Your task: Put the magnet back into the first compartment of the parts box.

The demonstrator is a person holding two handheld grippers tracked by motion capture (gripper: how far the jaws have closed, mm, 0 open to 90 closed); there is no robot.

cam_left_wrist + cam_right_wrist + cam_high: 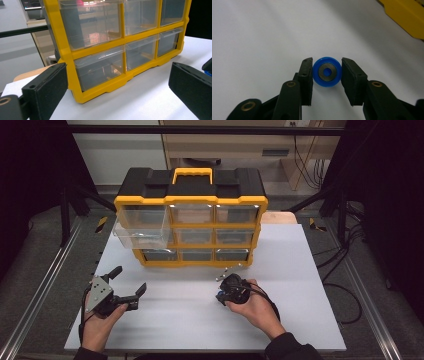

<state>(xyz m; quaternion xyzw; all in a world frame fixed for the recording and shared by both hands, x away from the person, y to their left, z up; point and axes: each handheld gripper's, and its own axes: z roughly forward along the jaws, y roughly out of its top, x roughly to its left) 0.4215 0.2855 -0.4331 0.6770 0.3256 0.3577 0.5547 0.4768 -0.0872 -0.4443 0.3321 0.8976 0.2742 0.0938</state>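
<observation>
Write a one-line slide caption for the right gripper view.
Right gripper shut on a small blue wheel with a metal centre, above the white table.

No readable text, label or number anywhere.

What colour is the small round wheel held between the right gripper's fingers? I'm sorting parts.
Blue, with a grey metal centre; clearest in the right gripper view.

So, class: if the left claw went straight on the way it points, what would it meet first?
Probably the yellow organizer: its lower left corner and bottom drawers lie ahead between the open left claw, though depth is hard to judge.
</observation>
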